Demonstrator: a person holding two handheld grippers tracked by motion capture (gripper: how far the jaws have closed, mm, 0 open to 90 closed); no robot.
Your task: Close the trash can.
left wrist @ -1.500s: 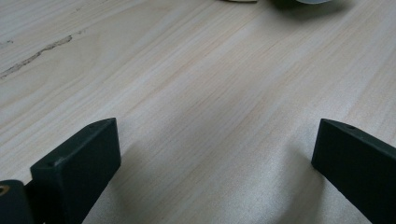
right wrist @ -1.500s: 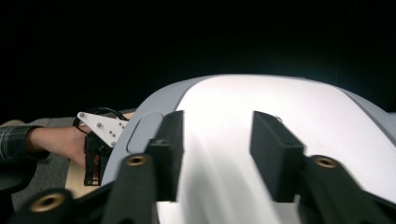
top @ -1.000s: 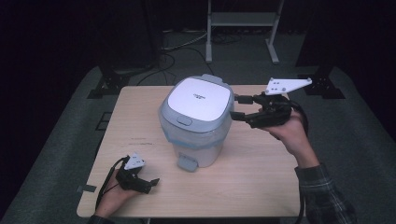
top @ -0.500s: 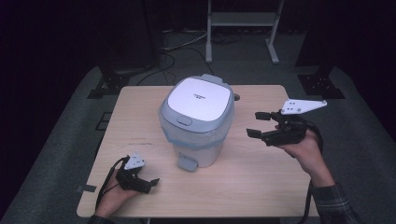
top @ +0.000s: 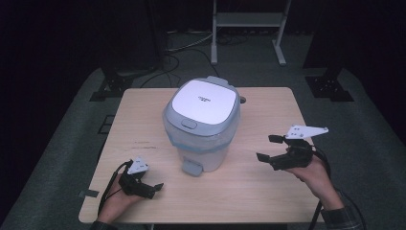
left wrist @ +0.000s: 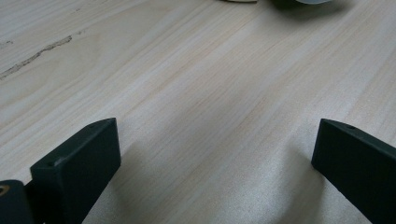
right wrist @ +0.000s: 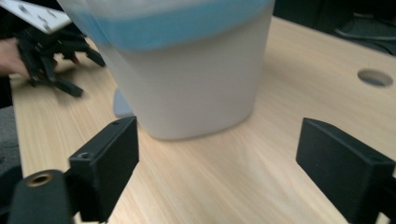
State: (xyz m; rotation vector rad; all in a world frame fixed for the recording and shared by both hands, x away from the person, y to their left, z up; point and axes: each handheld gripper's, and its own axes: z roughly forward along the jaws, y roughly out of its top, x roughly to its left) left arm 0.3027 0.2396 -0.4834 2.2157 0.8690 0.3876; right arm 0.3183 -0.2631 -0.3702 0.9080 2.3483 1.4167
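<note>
Right gripper [top: 269, 147] has its fingers just opened wide, nothing between them, the pedal bin [top: 201, 124] dead ahead of their tips with its lid shut, left gripper [top: 152, 189] spread on the surface [top: 268, 187] — best approach low and square.

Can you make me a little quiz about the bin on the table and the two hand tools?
1. True or false: the lid of the pedal bin is shut.
2. Which tool is closer to the bin's foot pedal? A) the left tool B) the right tool C) both touch it
3. Fill in: between the jaws of the right tool there is ____.

Key
1. True. The white lid lies flat on the bin.
2. A. The left tool rests near the table's front edge, apart from the pedal.
3. Nothing. Its jaws have just been opening and stand wide, with bare wood between them and the bin ahead.
</note>
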